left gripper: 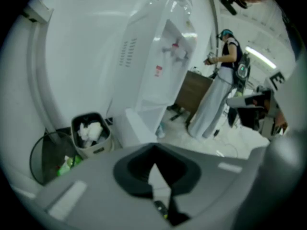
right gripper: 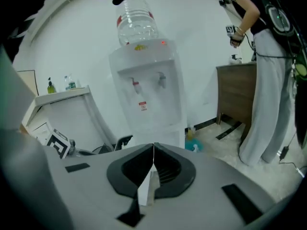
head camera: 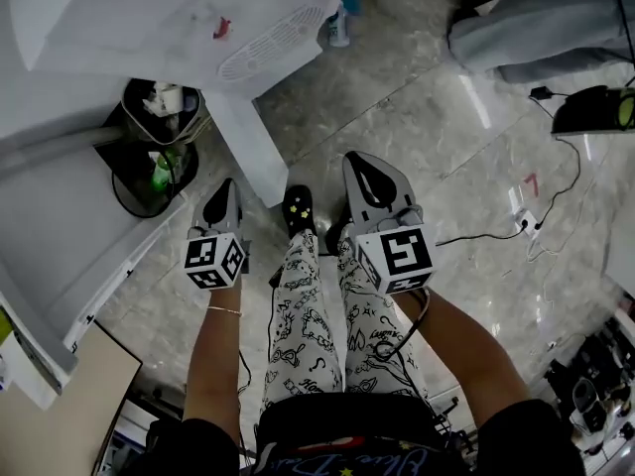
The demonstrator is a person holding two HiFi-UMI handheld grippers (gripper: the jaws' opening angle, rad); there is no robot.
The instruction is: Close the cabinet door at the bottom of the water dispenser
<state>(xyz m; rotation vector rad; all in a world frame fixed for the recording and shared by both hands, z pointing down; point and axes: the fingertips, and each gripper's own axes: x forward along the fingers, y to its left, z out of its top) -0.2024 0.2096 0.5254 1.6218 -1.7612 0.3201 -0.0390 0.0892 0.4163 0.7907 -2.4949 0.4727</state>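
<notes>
At the foot of the water dispenser (head camera: 149,18), the cabinet door (head camera: 248,147) stands swung out over the floor (head camera: 446,167), so the closing looks wholly undone. The left tool (head camera: 226,186) and right tool (head camera: 357,162) are both clenched on nothing. The door lies ahead between them, nearer the left, untouched.

Showed a glossy grey marbled floor (head camera: 427,117). Bore the white water dispenser (head camera: 198,18) at eleven o'clock, its cabinet door (head camera: 248,147) swung outward, a small blue bottle (head camera: 339,26) beside its base at twelve. Held a pale waste bin (head camera: 164,107) touching a black wire basket (head camera: 139,181) at ten. Carried a white power strip (head camera: 524,221) with black cables (head camera: 571,167) at three.
</notes>
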